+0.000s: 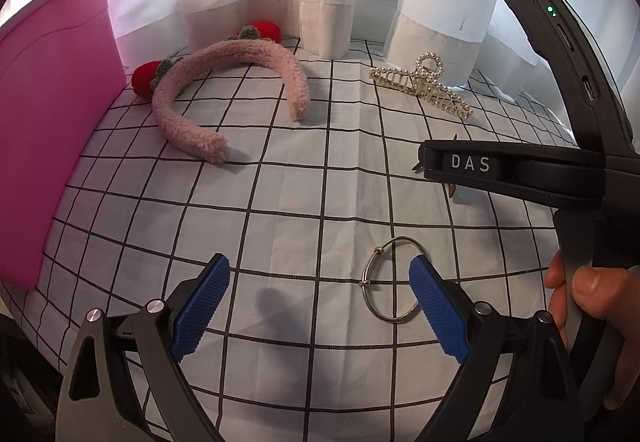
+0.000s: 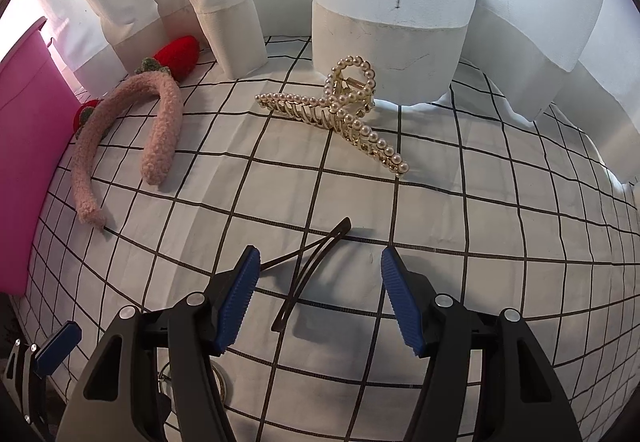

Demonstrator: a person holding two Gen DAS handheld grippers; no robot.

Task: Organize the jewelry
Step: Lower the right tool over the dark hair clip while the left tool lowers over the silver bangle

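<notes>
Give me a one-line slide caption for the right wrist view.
Open right gripper poised over a dark hair clip on the checked cloth, pearl claw clip beyond.

Both the left gripper [image 1: 319, 288] and right gripper [image 2: 320, 280] hover low with blue-padded jaws spread wide, holding nothing

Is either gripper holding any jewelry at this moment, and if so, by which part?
Nothing is held. The left gripper is open above the cloth beside the silver bangle; the right gripper is open around the dark hair clip, not closed on it.
</notes>
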